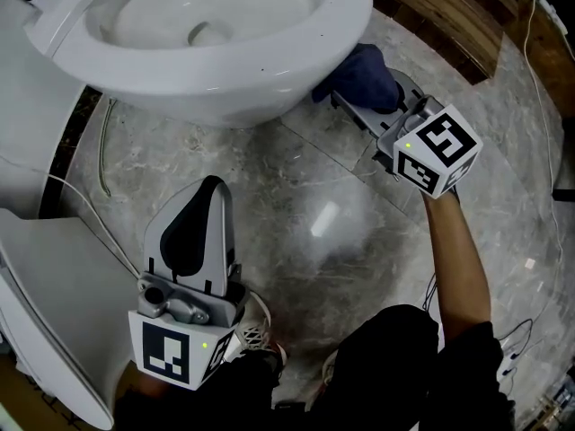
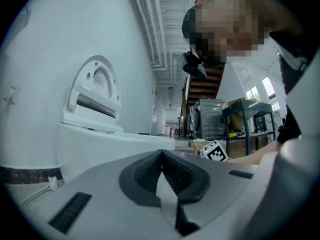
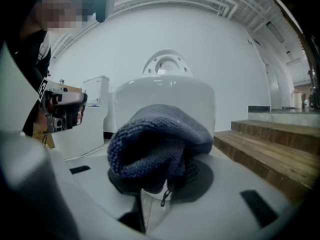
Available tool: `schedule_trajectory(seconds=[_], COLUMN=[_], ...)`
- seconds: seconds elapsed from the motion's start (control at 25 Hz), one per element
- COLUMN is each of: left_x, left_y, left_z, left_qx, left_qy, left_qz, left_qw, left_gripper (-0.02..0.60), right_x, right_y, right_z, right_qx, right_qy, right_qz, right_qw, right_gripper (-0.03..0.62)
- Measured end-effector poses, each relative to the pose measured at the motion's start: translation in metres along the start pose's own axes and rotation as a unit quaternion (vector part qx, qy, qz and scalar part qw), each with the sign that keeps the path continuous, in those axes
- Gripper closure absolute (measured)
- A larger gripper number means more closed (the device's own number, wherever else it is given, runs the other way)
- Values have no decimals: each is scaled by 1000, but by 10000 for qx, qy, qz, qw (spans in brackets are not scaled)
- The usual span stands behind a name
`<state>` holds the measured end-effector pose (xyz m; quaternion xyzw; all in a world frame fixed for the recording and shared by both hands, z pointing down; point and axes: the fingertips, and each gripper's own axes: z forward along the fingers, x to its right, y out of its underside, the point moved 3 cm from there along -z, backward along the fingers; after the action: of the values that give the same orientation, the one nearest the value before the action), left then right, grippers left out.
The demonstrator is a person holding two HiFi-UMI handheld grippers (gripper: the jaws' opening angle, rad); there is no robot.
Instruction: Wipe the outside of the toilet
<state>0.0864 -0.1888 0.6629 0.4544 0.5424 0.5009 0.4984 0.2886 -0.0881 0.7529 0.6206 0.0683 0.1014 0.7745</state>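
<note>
**Item: toilet exterior, wipe in progress**

- Right gripper: jaws clamped on a blue cloth, held at the lower front wall of the toilet.
- Left gripper: jaws together and empty, idle above the floor.
- Next move, in our judgement: sweep along the curve, keeping pressure.
- Writing: we read none, only square markers.

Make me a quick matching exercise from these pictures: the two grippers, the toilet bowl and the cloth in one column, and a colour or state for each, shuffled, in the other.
Column one:
1. left gripper
2. right gripper
3. toilet bowl
4. cloth

Column two:
A. dark blue, knitted
B. jaws closed on something
C. white
D. jaws together, nothing between them

Pairs: 1-D, 2-B, 3-C, 4-A
</note>
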Motion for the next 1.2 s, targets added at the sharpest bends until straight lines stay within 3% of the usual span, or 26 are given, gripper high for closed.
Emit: schedule_trajectory(seconds=[0.64,1.04,1.2], left_x=[-23,-32,-36], left_y=[13,17,16], left_z=[-6,-10,-12], left_qx=[-130,-193,-208], left_qy=[-150,-228,-256], left_qz=[-64,-68,-82], left_qw=[9998,9995,9994], left_gripper=[571,571,571], right_x=[4,0,0], right_y=[105,166,183], right_z=[51,80,90], right_qx=[-998,-1749,-1976], right_qy=[102,120,146], right_qz=[77,68,300], right_qw=[9949,9845,9797], right_gripper=[494,494,493])
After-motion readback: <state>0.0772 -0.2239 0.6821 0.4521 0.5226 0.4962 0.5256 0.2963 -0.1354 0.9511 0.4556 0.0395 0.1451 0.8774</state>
